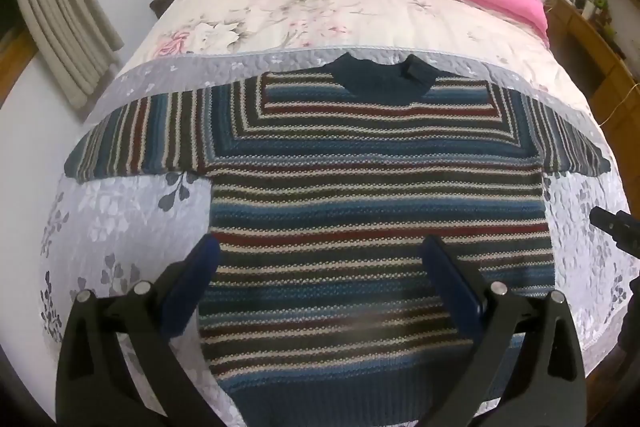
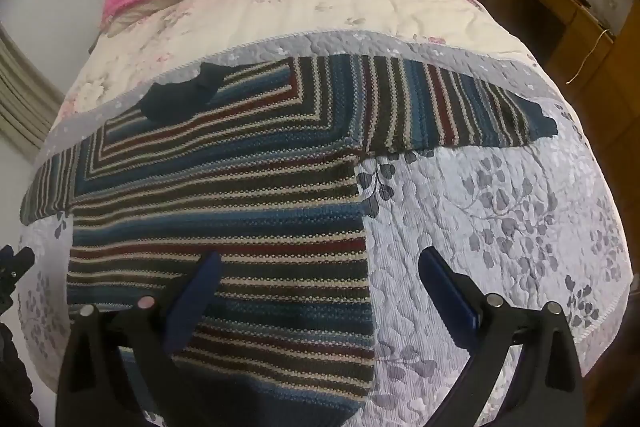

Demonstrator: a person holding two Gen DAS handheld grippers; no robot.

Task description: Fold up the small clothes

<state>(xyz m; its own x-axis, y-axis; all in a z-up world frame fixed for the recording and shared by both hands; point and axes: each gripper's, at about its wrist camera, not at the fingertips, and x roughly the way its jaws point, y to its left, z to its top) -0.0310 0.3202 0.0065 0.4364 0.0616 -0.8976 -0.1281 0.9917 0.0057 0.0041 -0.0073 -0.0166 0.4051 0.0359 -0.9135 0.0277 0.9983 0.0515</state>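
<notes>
Striped sweater (image 1: 376, 187) lying flat on bed (image 1: 120, 219), sleeves out, ready for folding. Left tool (image 1: 320, 267) and right tool (image 2: 320, 267) both hovering spread, gripping nothing.

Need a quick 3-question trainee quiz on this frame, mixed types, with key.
1. True or false: the striped sweater lies flat with both sleeves spread out.
2. The left gripper is: A) shut on a sleeve B) open above the sweater's lower half C) out of view.
3. Fill in: the right gripper is open, one finger over the sweater and the other over the ____.

Key: 1 true; 2 B; 3 quilt.
</notes>
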